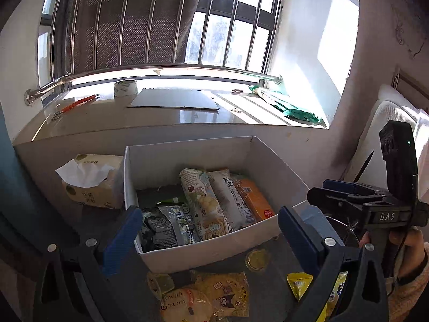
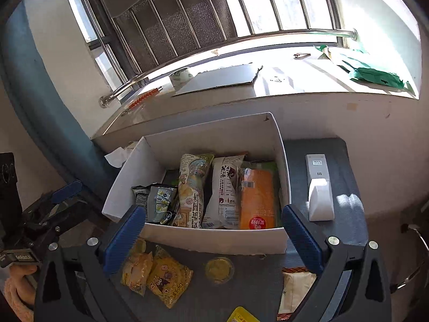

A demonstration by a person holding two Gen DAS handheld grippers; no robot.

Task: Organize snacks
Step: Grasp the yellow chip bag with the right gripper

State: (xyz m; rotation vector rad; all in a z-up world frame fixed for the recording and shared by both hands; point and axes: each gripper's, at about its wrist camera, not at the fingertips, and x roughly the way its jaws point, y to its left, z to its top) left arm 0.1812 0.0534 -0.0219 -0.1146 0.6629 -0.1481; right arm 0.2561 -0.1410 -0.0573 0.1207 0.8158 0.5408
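A white cardboard box [image 1: 214, 253] [image 2: 214, 238] stands on the dark table and holds several snack packs: grey ones [image 1: 166, 222] [image 2: 158, 201], a cartoon-printed bag [image 1: 203, 204] [image 2: 191, 190], a white bag [image 1: 230, 198] [image 2: 226, 190] and an orange pack [image 1: 254, 198] [image 2: 257, 201]. In front of the box lie yellow snack packs [image 1: 214, 295] [image 2: 166, 279], a round yellow cup [image 1: 257, 260] [image 2: 219, 269] and a small yellow pack [image 1: 300, 284] [image 2: 241, 316]. My left gripper [image 1: 209, 238] and right gripper [image 2: 213, 237] are both open and empty, hovering before the box's front wall.
A tissue pack [image 1: 91, 179] sits left of the box. A white remote [image 2: 319, 187] lies right of it. Another tissue pack [image 2: 295, 289] lies at the front right. Behind is a windowsill with tape [image 1: 125, 88], cardboard sheet [image 1: 174, 98] and green bags [image 1: 289, 107].
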